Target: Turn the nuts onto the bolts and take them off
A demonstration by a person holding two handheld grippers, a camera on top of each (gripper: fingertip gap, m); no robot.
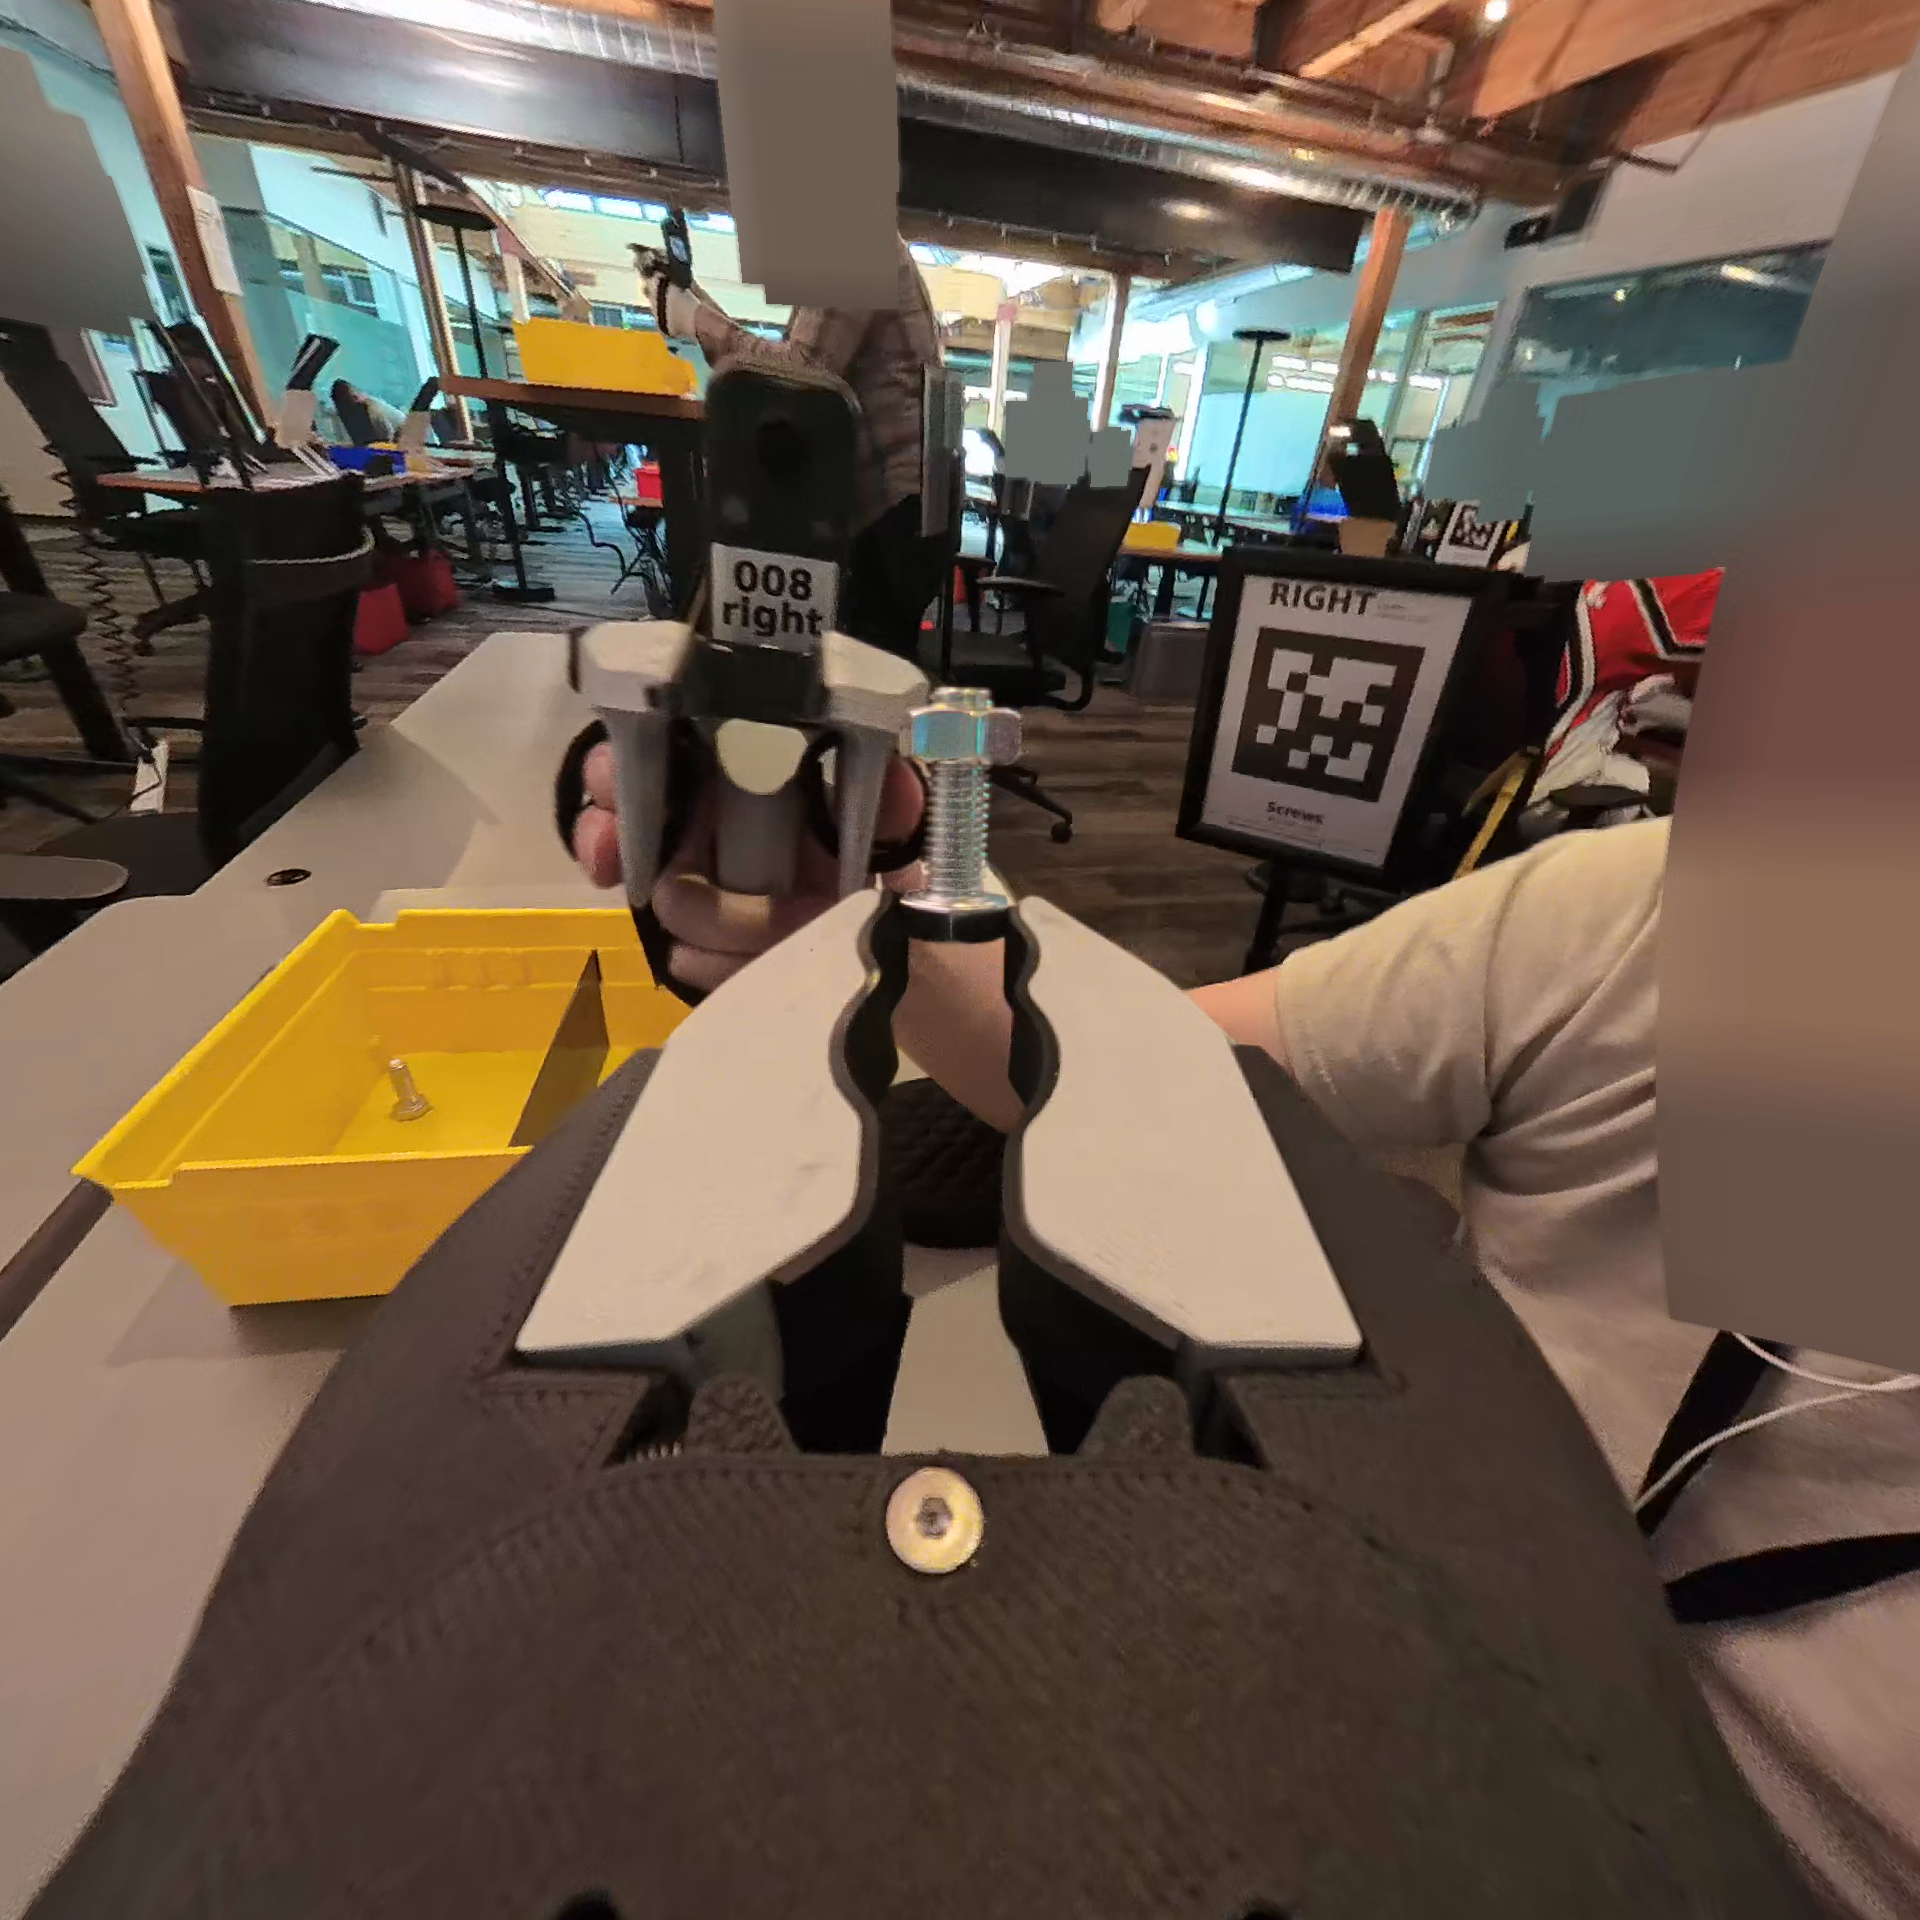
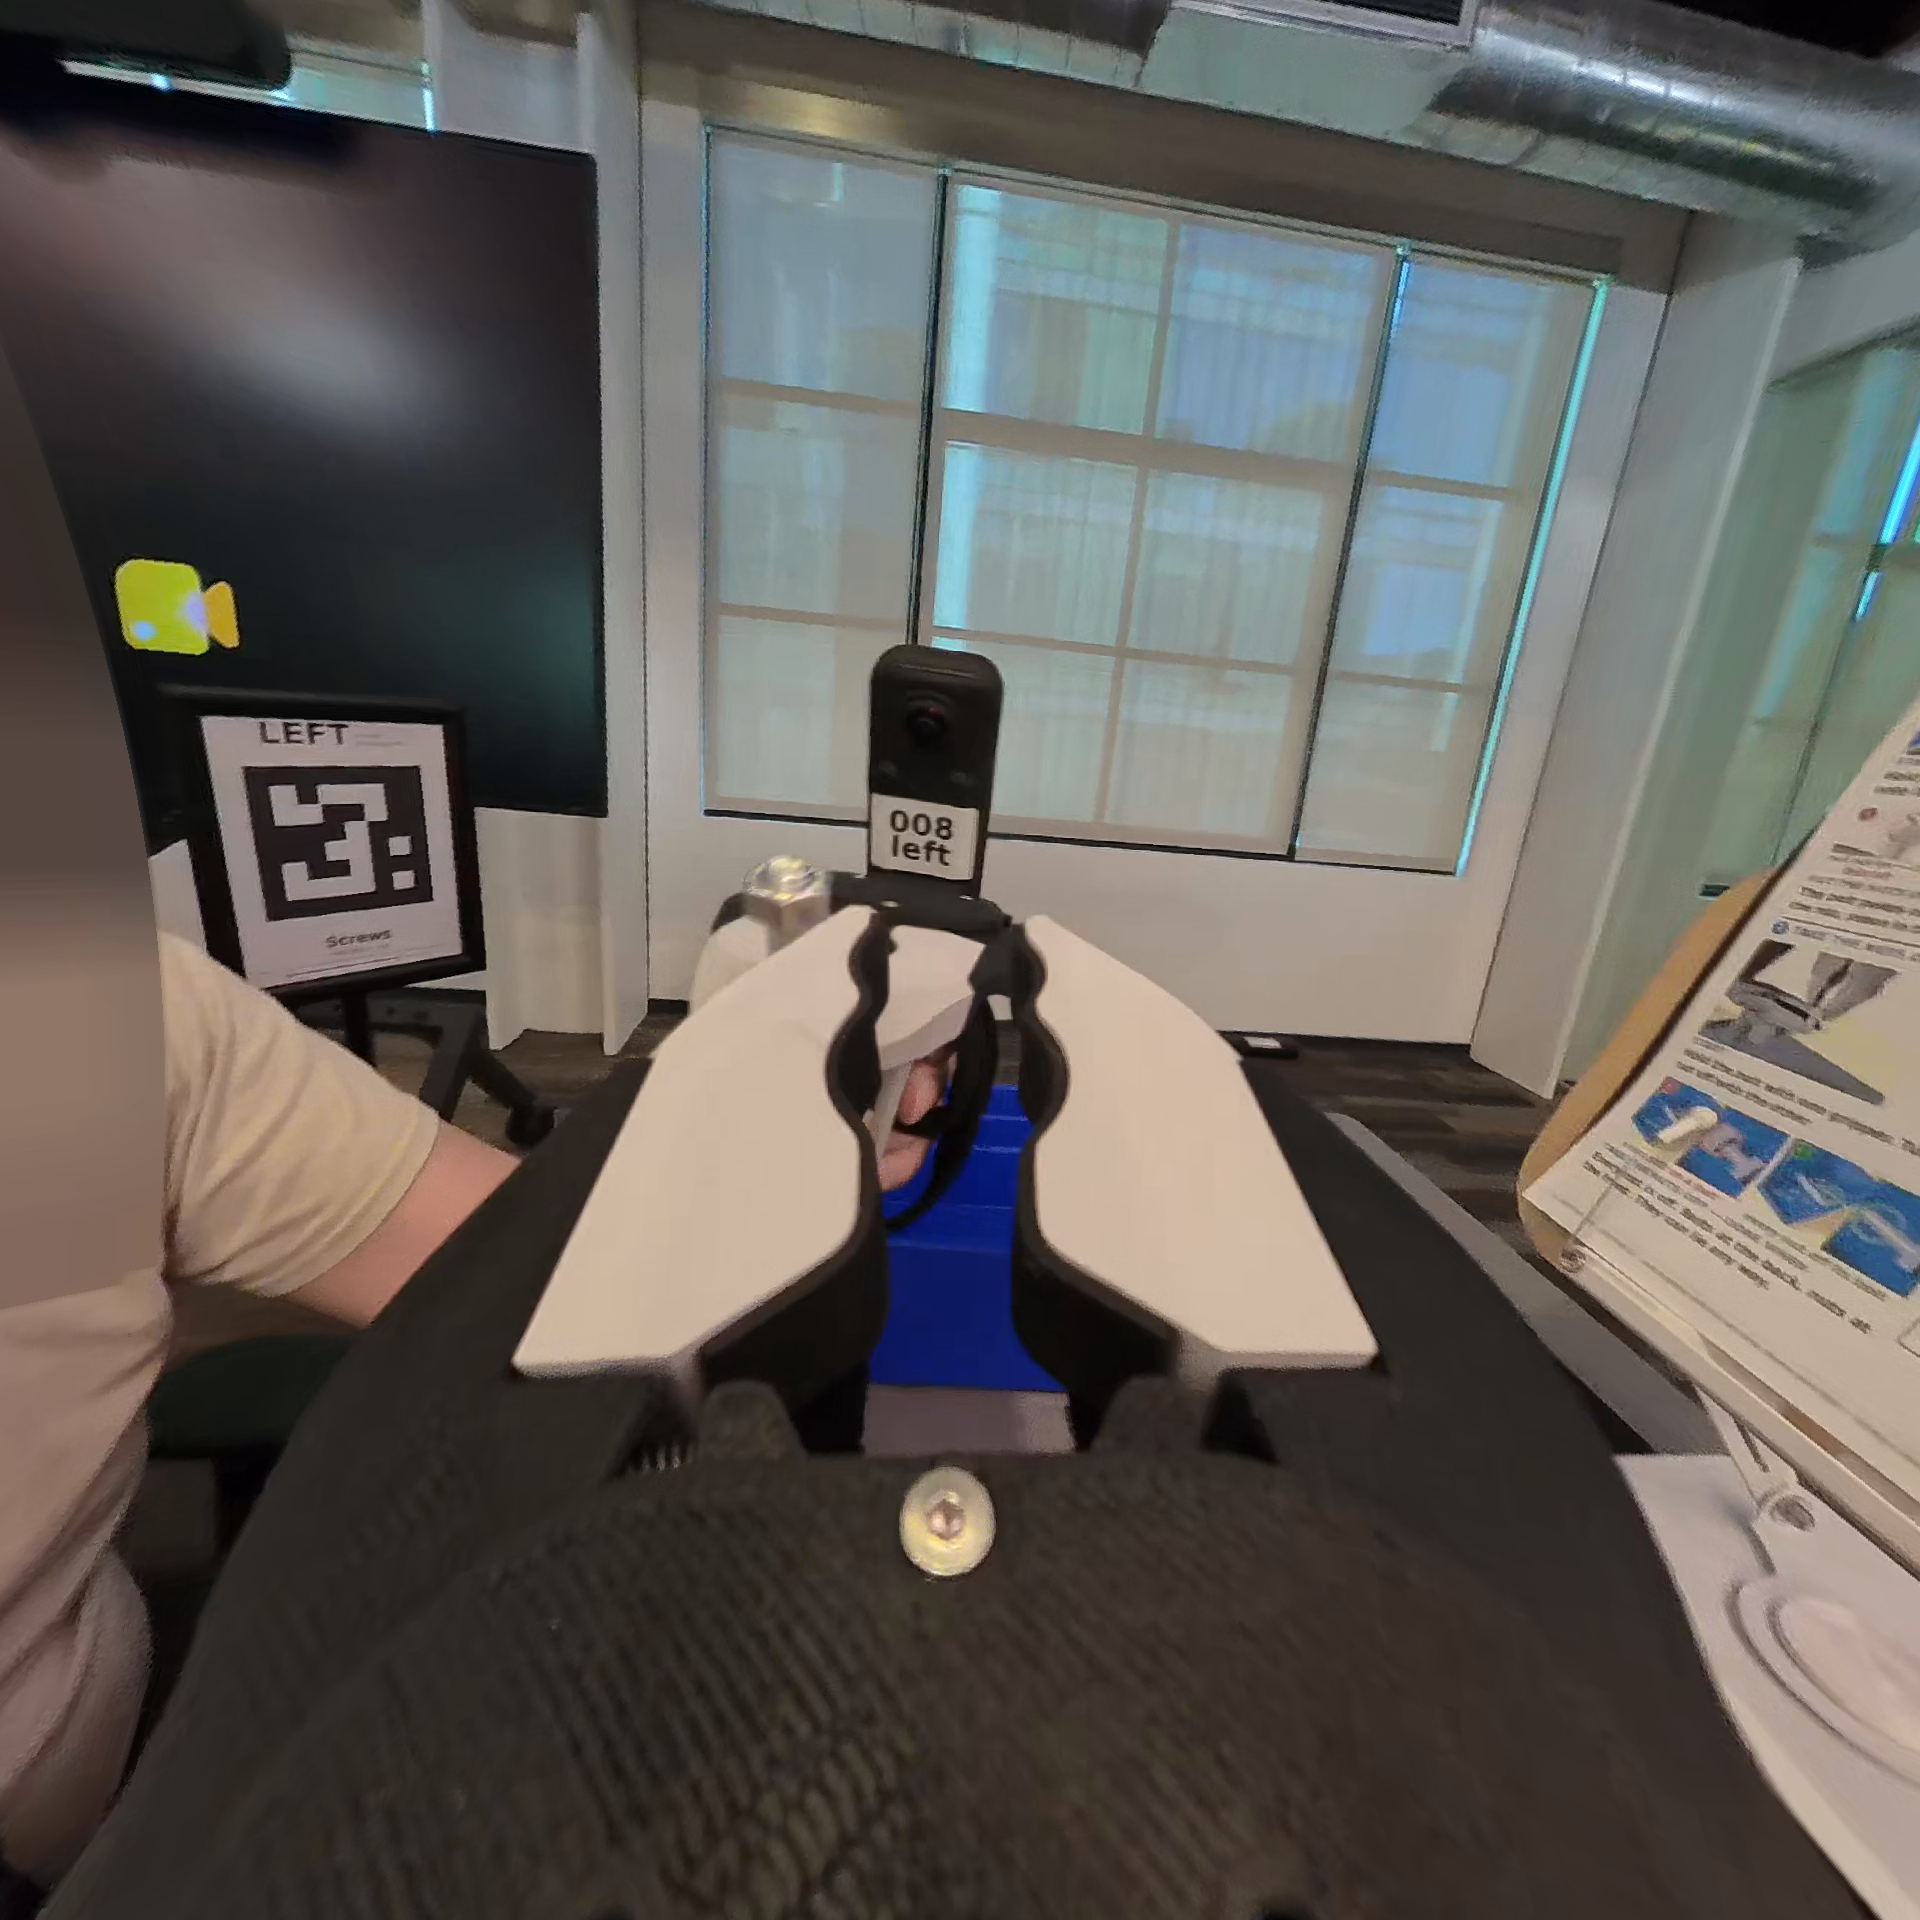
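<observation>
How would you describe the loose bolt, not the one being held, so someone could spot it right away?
Find the yellow bin on the grey table, left of the left gripper. The small bolt stands inside on the bin's floor, head down, beside the dark divider. Unlike the larger bolt clamped in that gripper, it carries no nut.

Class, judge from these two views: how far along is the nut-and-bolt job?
Done: a nut sits near the tip of the upright bolt. In hand: the left gripper clamps the bolt's head; the right gripper holds nothing. Left: whether it is going on or coming off cannot be told. Another bolt waits in the yellow bin.
</observation>
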